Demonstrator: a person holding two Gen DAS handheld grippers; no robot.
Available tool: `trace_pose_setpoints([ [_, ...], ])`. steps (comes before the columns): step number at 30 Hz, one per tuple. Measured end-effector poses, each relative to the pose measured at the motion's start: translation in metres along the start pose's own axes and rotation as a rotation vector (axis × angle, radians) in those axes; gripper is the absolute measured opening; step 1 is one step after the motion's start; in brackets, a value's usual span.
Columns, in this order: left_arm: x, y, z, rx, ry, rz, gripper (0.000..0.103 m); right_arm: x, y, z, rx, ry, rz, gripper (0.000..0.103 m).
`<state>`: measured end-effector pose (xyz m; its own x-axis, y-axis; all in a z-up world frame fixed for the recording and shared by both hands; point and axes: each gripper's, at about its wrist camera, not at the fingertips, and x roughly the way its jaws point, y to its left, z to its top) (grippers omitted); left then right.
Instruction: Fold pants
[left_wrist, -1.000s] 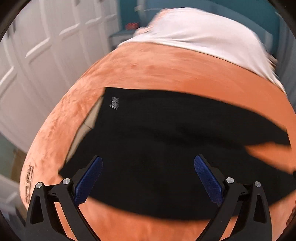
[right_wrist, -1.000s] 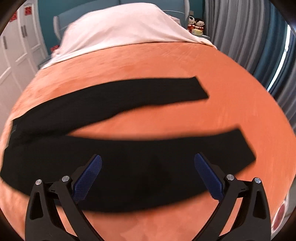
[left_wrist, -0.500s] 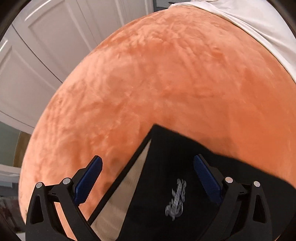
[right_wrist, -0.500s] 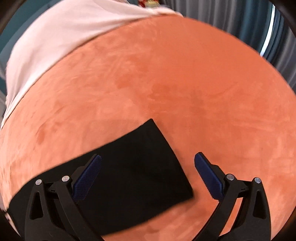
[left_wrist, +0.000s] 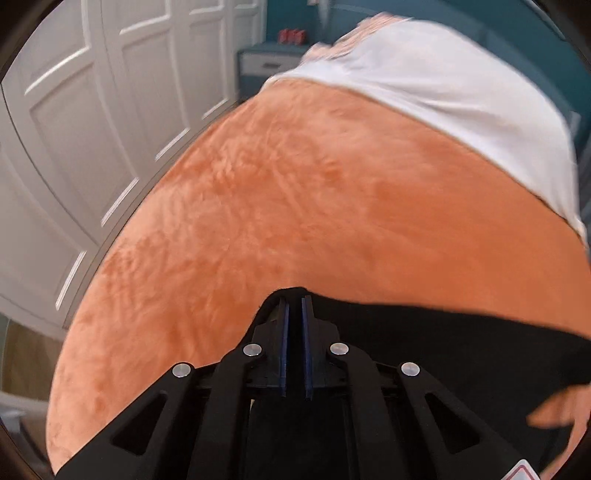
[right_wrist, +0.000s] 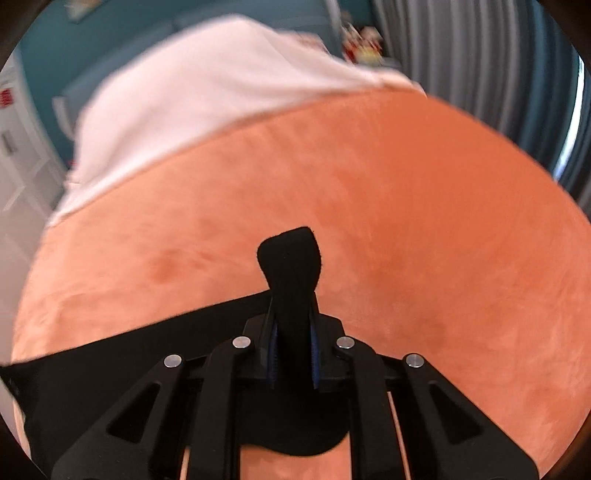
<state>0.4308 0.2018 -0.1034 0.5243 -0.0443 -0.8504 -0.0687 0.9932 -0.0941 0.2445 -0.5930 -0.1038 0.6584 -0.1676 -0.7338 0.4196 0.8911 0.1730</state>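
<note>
Black pants (left_wrist: 443, 343) lie on an orange bedspread (left_wrist: 314, 206). My left gripper (left_wrist: 295, 306) is shut on the pants' waist corner, with black cloth bunched around the blue pads. The pants stretch away to the right in that view. My right gripper (right_wrist: 293, 325) is shut on a leg end of the pants (right_wrist: 290, 258); a tongue of black cloth sticks up past the fingertips. The rest of that leg (right_wrist: 129, 354) runs off to the left over the bedspread (right_wrist: 406, 221).
A white sheet or pillow (left_wrist: 443, 96) covers the head of the bed, also in the right wrist view (right_wrist: 207, 99). White wardrobe doors (left_wrist: 81, 129) stand to the left. Grey-blue curtains (right_wrist: 480, 55) hang at the right. A blue nightstand (left_wrist: 266, 70) stands by the headboard.
Both grippers were open above the pants; they have closed, the left on the waist corner, the right on a leg end. Both views have tilted up towards the head of the bed.
</note>
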Motion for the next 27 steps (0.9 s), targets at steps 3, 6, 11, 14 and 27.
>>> trace_pose_setpoints([
  [3, -0.063, 0.012, -0.037, 0.014, -0.032, -0.081, 0.004, -0.057, 0.002, -0.017, -0.059, -0.071, 0.051, 0.012],
  [6, -0.107, 0.021, -0.080, 0.025, -0.041, -0.115, 0.004, -0.101, -0.008, -0.049, -0.141, -0.087, 0.045, 0.012],
  [11, -0.116, 0.048, -0.159, 0.052, 0.068, -0.021, 0.000, -0.108, -0.034, -0.122, -0.212, 0.041, -0.013, 0.013],
  [14, -0.096, 0.071, -0.200, 0.005, 0.166, 0.027, 0.000, -0.086, -0.052, -0.170, -0.207, 0.160, -0.051, 0.014],
  [27, -0.041, 0.053, -0.181, -0.411, 0.221, -0.244, 0.089, -0.168, -0.043, -0.189, 0.017, 0.024, -0.105, 0.037],
])
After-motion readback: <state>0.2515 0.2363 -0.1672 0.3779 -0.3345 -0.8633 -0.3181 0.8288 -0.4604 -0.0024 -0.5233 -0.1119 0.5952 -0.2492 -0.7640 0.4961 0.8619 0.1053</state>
